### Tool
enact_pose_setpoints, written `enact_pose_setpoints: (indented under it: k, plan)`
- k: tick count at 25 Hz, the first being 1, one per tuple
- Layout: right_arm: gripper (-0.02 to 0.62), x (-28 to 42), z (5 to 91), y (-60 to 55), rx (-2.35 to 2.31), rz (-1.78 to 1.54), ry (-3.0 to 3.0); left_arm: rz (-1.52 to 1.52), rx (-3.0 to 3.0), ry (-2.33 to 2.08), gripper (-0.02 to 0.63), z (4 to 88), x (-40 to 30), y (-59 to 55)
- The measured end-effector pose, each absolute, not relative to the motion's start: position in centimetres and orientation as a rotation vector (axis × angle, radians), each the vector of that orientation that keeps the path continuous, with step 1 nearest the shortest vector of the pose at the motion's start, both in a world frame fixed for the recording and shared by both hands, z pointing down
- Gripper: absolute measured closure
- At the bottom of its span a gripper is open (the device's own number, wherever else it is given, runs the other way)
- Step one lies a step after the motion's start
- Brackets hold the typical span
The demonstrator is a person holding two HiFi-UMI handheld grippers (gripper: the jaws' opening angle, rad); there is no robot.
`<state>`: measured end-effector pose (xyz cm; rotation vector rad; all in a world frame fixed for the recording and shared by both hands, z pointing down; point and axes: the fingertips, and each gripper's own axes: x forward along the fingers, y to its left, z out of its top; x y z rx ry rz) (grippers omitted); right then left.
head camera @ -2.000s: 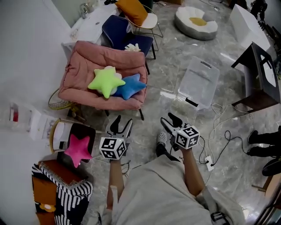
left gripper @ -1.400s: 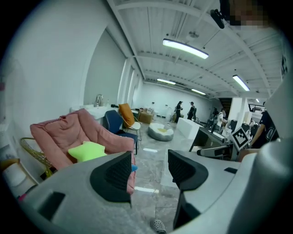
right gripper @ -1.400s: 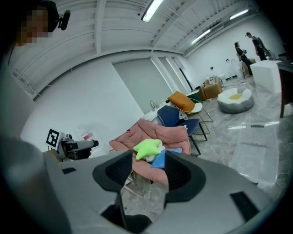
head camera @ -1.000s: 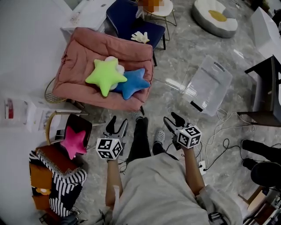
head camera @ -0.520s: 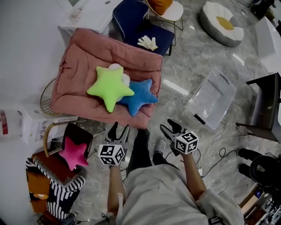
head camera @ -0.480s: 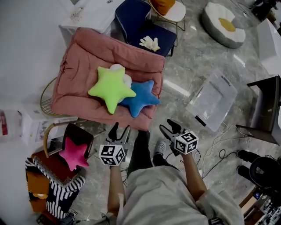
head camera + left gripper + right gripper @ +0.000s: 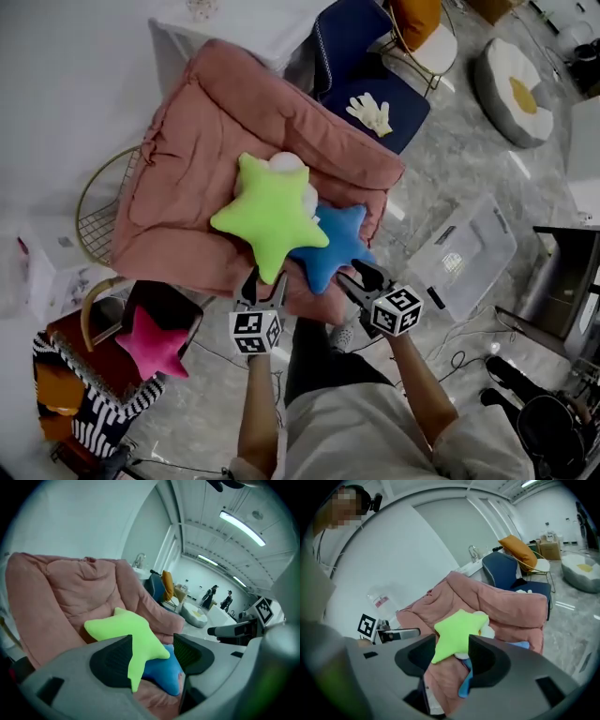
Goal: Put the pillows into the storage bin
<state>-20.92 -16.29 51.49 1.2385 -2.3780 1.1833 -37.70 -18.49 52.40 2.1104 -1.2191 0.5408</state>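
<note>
Now your left gripper (image 7: 263, 279) hangs empty before the green star pillow (image 7: 272, 214), its jaws having just been opening. Your right gripper (image 7: 356, 275), half open, holds nothing beside the blue star pillow (image 7: 336, 251). Both pillows lie on the pink armchair (image 7: 187, 141), apart from the storage bin (image 7: 469, 258).

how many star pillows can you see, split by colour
green star pillow: 1
blue star pillow: 1
pink star pillow: 1
total: 3
</note>
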Motion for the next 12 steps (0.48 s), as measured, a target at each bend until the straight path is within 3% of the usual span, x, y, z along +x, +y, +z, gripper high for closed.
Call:
enact_pose_setpoints:
  k: [5, 7, 12]
  plan:
    - [0.372, -25.1, 55.9, -20.3, 0.997, 1.08, -2.396, 0.637, 2.031, -1.219, 0.278, 58.8, -39.3, -19.4]
    - [0.323, -26.0, 58.4, -21.4, 0.894, 0.987, -2.362, 0.662, 1.983, -1.185, 0.236, 61.2, -39.3, -19.2]
    - [0.279, -28.4, 63.9, -23.0, 0.683, 0.878, -2.338, 0.653, 1.952, -1.174, 0.21, 64.3, -39.4, -19.4]
